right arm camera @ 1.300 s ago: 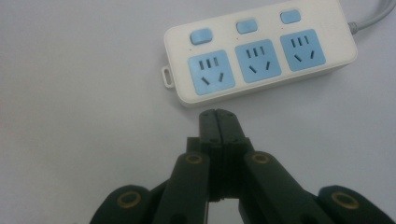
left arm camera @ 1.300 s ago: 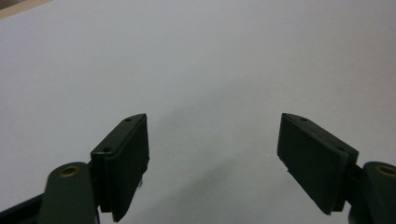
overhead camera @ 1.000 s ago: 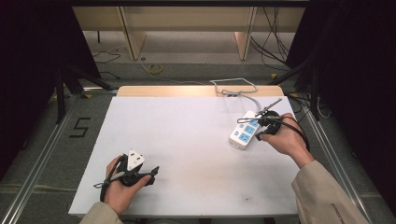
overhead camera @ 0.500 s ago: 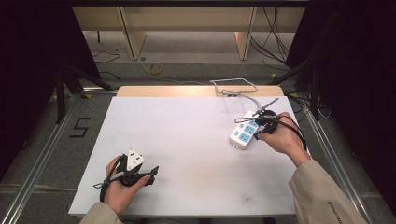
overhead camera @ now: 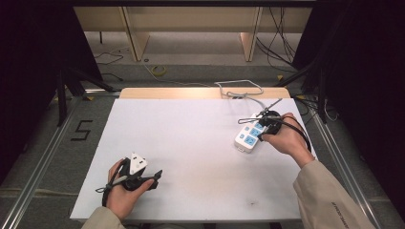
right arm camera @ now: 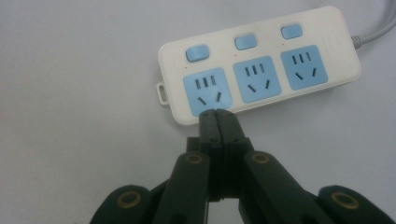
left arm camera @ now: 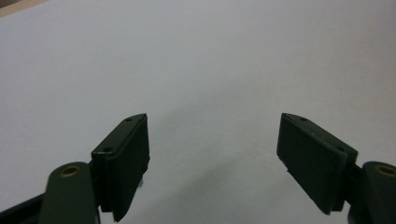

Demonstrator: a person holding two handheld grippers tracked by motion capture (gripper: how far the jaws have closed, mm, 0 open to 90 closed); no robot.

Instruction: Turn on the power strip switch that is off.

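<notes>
At the right of the high view, the right gripper (right arm camera: pixel 218 113), jaws pressed together, touches the power strip (right arm camera: pixel 259 65) near its end socket, likely nudging it next, while the left gripper (left arm camera: pixel 212 161) waits, jaws apart.

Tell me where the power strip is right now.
In the high view the power strip lies near the right edge of the white table, by the person's right hand. In the right gripper view the right gripper, jaws shut, is at its end socket.
</notes>
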